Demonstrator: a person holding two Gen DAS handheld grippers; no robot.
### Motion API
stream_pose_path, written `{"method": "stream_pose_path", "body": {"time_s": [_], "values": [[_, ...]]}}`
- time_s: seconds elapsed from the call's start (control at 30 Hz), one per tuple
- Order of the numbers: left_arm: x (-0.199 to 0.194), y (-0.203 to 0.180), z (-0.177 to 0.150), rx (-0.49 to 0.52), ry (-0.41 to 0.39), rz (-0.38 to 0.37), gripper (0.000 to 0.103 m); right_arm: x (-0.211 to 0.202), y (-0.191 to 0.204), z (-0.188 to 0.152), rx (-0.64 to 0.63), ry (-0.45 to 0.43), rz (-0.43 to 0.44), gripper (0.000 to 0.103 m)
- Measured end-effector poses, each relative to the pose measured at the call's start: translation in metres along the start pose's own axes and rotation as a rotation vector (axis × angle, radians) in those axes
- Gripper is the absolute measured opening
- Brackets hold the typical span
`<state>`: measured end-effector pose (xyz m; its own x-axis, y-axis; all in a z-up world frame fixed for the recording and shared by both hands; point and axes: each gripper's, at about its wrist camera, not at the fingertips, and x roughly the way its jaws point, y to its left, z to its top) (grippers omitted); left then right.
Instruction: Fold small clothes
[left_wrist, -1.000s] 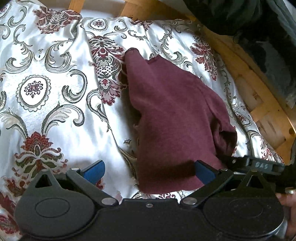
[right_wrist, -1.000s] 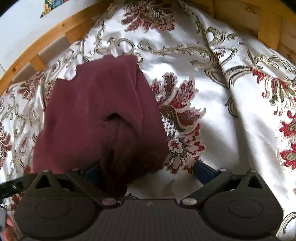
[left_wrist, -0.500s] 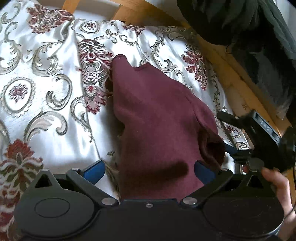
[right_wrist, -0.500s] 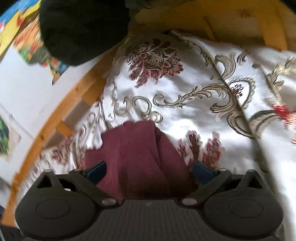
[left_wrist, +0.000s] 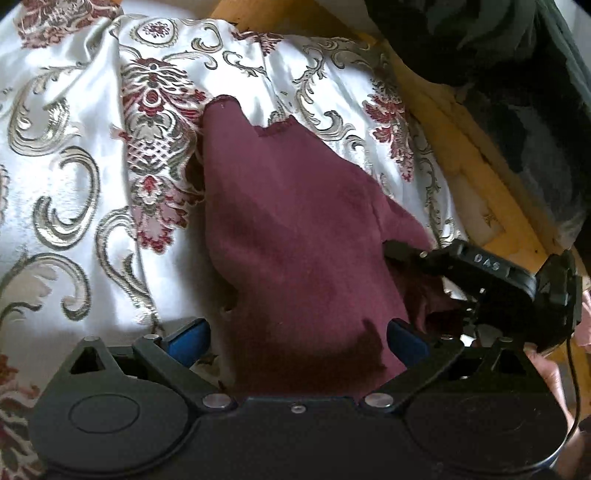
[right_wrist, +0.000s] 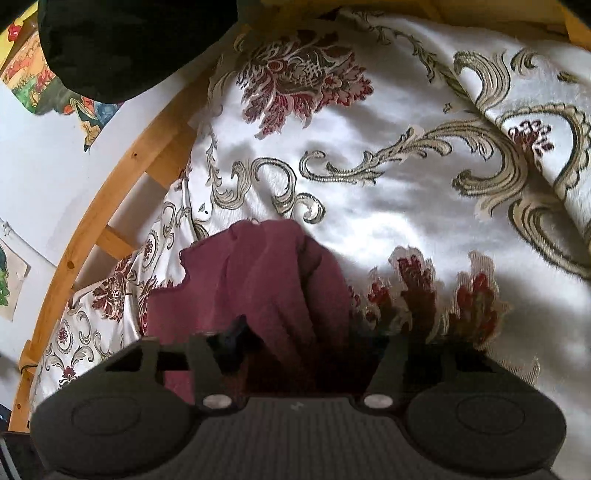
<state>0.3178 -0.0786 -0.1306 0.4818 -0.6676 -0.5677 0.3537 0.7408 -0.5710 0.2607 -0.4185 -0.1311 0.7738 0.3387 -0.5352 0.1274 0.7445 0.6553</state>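
A maroon garment (left_wrist: 295, 221) lies crumpled on a white satin bedspread (left_wrist: 74, 184) with red and gold flowers. My left gripper (left_wrist: 297, 332) is open, its blue pads wide apart on either side of the garment's near edge. In the left wrist view my right gripper (left_wrist: 417, 280) reaches in from the right at the garment's bunched right corner. In the right wrist view the maroon garment (right_wrist: 258, 280) fills the gap of the right gripper (right_wrist: 303, 347), whose jaws are closing around that fold. The right fingertip is lost in shadow.
A wooden bed frame (left_wrist: 461, 158) runs along the bedspread's edge and shows as a curved rail (right_wrist: 110, 206) in the right wrist view. Dark clothing (left_wrist: 517, 92) is heaped beyond it. A hand (left_wrist: 546, 373) holds the right gripper. Pictures (right_wrist: 22, 70) hang on the white wall.
The right gripper swung in low onto the garment's right corner and its jaws narrowed around the cloth. The left gripper slid closer over the garment's near edge, still open.
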Motion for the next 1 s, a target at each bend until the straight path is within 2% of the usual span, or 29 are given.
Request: {"method": "stream_pose_path", "body": {"time_s": [0.03,0.17,0.3,0.37,0.5,0.67,0.77,0.9,1.0], "values": [[0.001,0.0,0.001,-0.004,0.001,-0.008,0.096,-0.001,0.001,0.0,0.003,-0.002,0.007,0.048],[-0.002,0.0,0.0,-0.017,-0.015,-0.028,0.086,-0.005,0.01,-0.002,-0.041,-0.019,0.004,0.038],[-0.009,0.002,-0.001,-0.021,-0.035,-0.02,0.055,-0.012,0.024,-0.006,-0.109,-0.052,0.012,0.03],[-0.011,0.004,0.0,-0.036,-0.048,-0.014,0.044,-0.018,0.032,-0.007,-0.136,-0.075,0.036,0.029],[-0.026,0.001,0.002,-0.05,-0.117,-0.031,0.033,-0.031,0.051,-0.012,-0.22,-0.133,0.09,0.028],[-0.059,-0.013,0.005,0.036,-0.241,0.012,0.031,-0.039,0.082,-0.018,-0.345,-0.187,0.166,0.028],[-0.074,-0.013,0.006,0.05,-0.287,0.06,0.031,-0.032,0.104,-0.021,-0.423,-0.202,0.204,0.028],[-0.083,0.001,0.007,0.007,-0.328,0.138,0.031,-0.012,0.124,-0.028,-0.491,-0.174,0.215,0.028],[-0.079,0.016,0.006,-0.063,-0.312,0.184,0.031,0.006,0.129,-0.036,-0.533,-0.135,0.187,0.028]]}}
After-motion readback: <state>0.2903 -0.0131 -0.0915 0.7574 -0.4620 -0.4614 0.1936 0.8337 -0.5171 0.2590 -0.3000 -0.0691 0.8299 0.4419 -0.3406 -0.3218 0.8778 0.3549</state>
